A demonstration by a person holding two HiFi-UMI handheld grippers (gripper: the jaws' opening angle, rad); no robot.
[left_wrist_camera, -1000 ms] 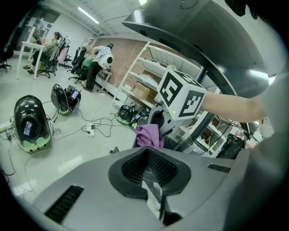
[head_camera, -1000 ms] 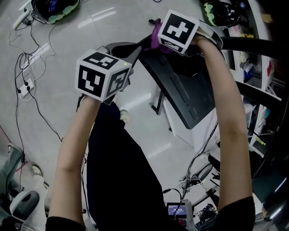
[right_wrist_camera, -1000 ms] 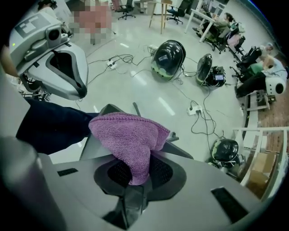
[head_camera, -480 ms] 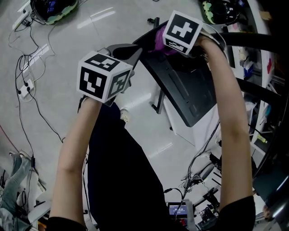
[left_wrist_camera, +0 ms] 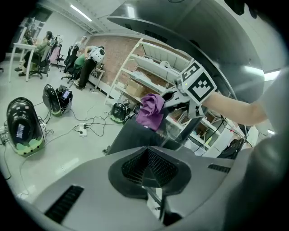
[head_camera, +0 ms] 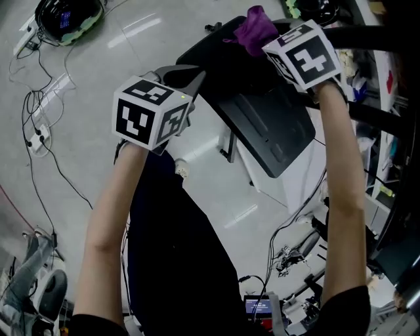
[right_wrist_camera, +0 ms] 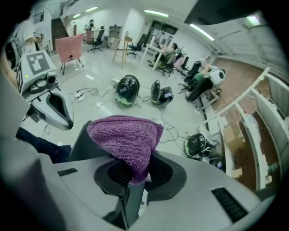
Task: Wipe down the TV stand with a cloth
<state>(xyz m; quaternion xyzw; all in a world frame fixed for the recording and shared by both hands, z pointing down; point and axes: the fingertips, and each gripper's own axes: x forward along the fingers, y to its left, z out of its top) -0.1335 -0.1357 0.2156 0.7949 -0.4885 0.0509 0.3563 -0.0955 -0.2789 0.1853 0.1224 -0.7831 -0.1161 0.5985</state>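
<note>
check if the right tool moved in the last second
Yes. The right tool, shut on the purple cloth, has moved rightward and farther along the black TV stand.

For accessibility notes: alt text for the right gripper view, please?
The right gripper is shut on a purple cloth, the dark TV stand just beyond it. The left gripper shows at left, over a pale floor with cables.

Black cables [head_camera: 46, 157] trail across the glossy floor [head_camera: 105, 59] to a white power strip [head_camera: 37, 129], near a black-and-green helmet-like device [head_camera: 69, 12]. White shelving [left_wrist_camera: 149, 65] stands against a brick wall [left_wrist_camera: 115, 50], and office chairs [right_wrist_camera: 96, 37] sit farther off.
</note>
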